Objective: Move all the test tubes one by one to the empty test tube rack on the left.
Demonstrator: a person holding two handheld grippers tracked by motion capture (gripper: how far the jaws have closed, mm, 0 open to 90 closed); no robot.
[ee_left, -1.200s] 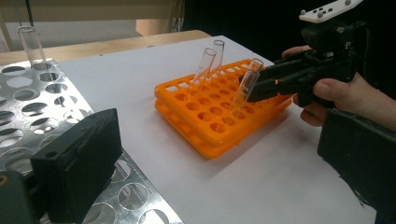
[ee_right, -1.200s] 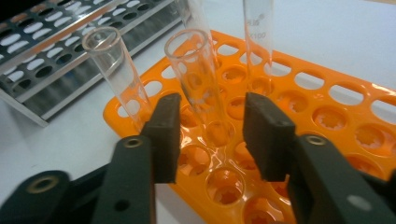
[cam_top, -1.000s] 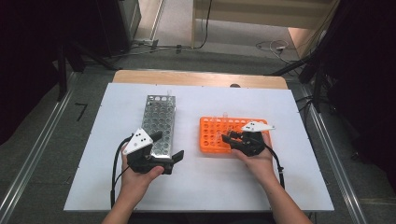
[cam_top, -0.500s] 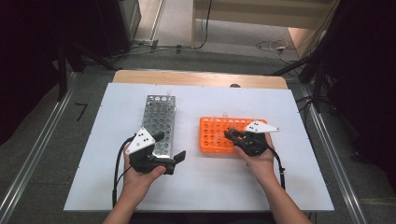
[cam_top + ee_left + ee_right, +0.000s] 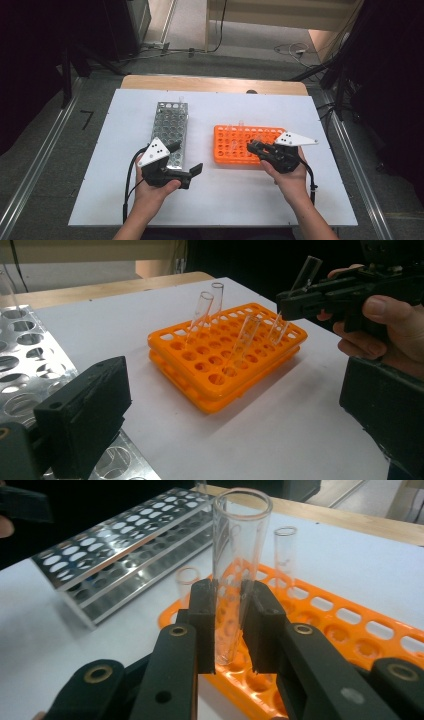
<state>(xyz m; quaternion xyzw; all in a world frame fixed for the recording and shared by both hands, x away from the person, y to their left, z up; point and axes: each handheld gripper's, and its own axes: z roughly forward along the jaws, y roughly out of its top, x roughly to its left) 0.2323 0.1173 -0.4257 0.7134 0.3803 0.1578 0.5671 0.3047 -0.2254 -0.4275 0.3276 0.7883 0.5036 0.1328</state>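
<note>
An orange tube rack (image 5: 235,147) lies right of centre on the white table, with several clear glass tubes standing in it (image 5: 202,310). My right gripper (image 5: 254,146) is at the rack's near right part, shut on one glass tube (image 5: 237,570). That tube leans, and its lower end is still at the rack's holes (image 5: 278,332). A metal tube rack (image 5: 170,127) lies left of the orange one. My left gripper (image 5: 186,158) hovers at the metal rack's near end, its jaws wide apart with nothing between them.
A single tube stands at the far end of the metal rack (image 5: 181,100). The white table board (image 5: 225,200) has bare room in front of both racks. A wooden strip (image 5: 210,84) runs along its far edge, with cables on the floor beyond.
The right hand has shifted slightly to the right while still gripping the tube. The left gripper has barely moved and stays open.
</note>
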